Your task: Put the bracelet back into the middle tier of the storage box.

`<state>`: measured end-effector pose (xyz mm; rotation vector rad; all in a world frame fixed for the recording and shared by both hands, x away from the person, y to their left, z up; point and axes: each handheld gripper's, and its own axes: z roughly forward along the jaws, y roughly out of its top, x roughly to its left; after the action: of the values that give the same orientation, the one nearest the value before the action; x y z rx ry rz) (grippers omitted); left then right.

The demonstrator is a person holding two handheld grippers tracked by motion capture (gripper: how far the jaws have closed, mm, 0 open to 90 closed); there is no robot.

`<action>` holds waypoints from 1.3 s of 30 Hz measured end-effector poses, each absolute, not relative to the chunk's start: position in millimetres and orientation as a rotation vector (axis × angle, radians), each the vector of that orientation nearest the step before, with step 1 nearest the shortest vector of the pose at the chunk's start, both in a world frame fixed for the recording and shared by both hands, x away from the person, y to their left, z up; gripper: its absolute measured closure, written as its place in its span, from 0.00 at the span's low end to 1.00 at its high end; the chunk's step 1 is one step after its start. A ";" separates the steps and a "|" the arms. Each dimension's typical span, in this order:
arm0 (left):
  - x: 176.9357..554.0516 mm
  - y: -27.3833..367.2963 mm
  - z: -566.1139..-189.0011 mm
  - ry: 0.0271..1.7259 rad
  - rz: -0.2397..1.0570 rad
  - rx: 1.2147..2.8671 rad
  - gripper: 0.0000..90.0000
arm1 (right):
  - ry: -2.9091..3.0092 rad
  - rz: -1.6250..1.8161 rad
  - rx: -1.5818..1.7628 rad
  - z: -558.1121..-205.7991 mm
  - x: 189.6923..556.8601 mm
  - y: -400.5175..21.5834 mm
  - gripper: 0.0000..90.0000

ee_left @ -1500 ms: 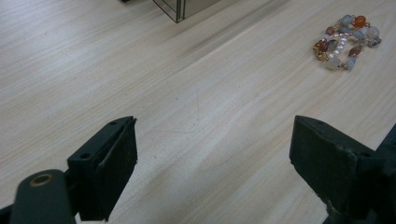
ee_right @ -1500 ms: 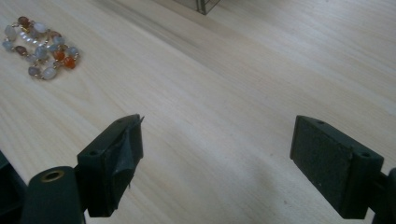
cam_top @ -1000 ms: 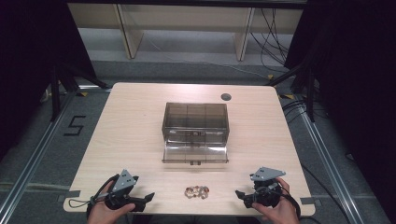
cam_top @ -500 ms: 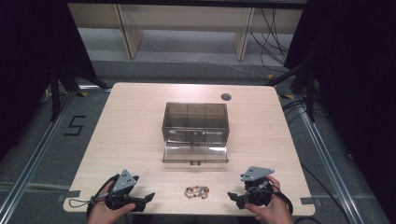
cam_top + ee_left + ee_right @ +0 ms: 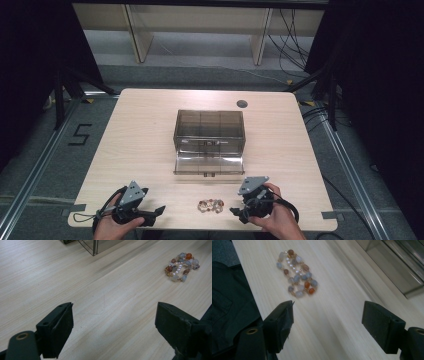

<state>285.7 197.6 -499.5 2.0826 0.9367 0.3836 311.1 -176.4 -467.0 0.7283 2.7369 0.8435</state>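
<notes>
The beaded bracelet (image 5: 210, 205) lies on the worktop (image 5: 150, 130) near its front edge, between the two grippers and in front of the clear box (image 5: 209, 135). The right gripper (image 5: 239, 211) is just beside it; its fingers have just been closing a little but are wide and hold nothing. The left gripper (image 5: 159, 212) rests apart, fingers wide and empty.

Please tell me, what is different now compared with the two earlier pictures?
The right gripper moved left toward the bead bracelet; its jaws have just been closing a little, with nothing between them. Nothing was grasped or released. The left gripper, the bracelet and the clear box stayed in place.
</notes>
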 end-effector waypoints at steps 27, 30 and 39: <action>285.1 197.0 -498.5 0.915 0.378 2.079 0.17 | 2.923 0.707 0.472 -478.8 326.4 -105.4 0.45; 284.9 196.8 -498.5 0.921 0.370 2.068 0.17 | 2.933 0.690 0.481 -479.9 327.4 -102.8 0.47; 284.2 195.4 -498.5 0.927 0.360 2.057 0.17 | 2.969 0.624 0.438 -484.6 332.8 -97.1 0.55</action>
<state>284.2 195.4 -498.5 2.0567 0.9267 0.3597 332.8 -97.1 -484.6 0.4378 2.9694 0.6242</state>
